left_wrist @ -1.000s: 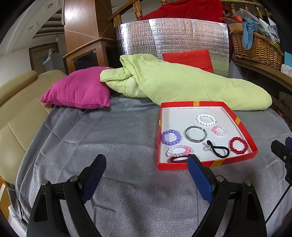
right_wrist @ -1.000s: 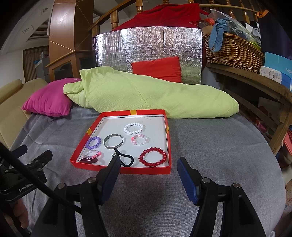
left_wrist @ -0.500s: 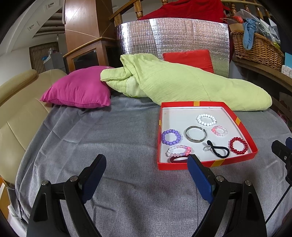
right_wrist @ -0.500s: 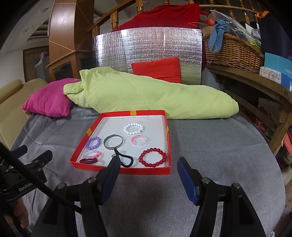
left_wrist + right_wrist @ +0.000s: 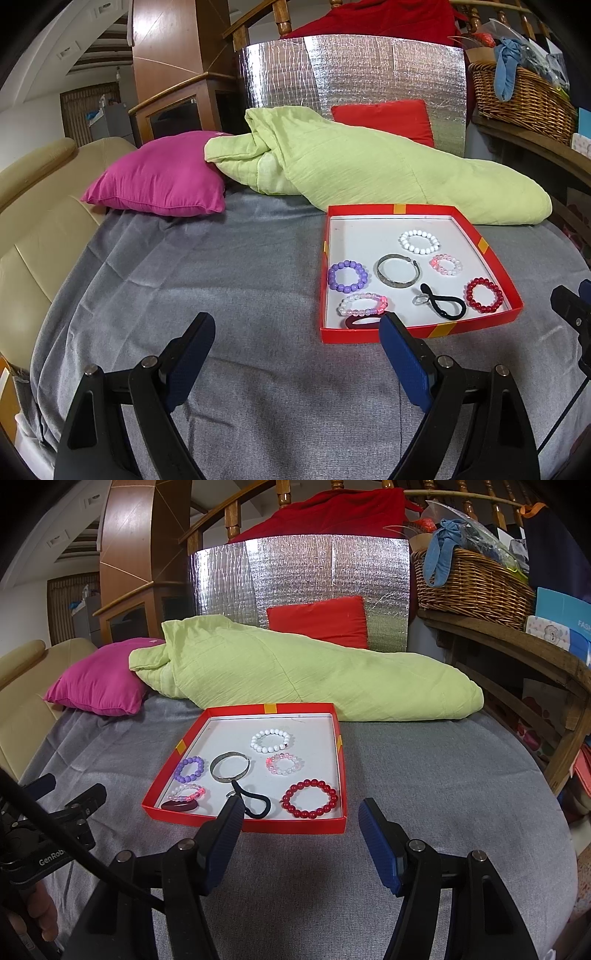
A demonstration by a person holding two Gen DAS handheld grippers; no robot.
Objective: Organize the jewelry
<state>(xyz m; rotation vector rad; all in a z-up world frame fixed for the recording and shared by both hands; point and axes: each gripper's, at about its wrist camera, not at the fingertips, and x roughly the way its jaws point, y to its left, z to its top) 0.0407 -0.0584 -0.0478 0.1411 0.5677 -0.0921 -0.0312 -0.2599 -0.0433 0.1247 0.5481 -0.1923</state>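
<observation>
Fingers [image 5: 380,845] apart; black hair tie [image 5: 255,800] (long axis diagonal).

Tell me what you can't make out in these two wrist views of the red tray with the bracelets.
- Dark red piece at the tray's near edge: left wrist view, half hidden by the red tray wall; its type is unclear.
- Black hair tie: right wrist view, near part covered by the right hand-held gripper finger.
- Wicker basket contents: a jumbled heap in both views, so separate items cannot be told apart.
</observation>
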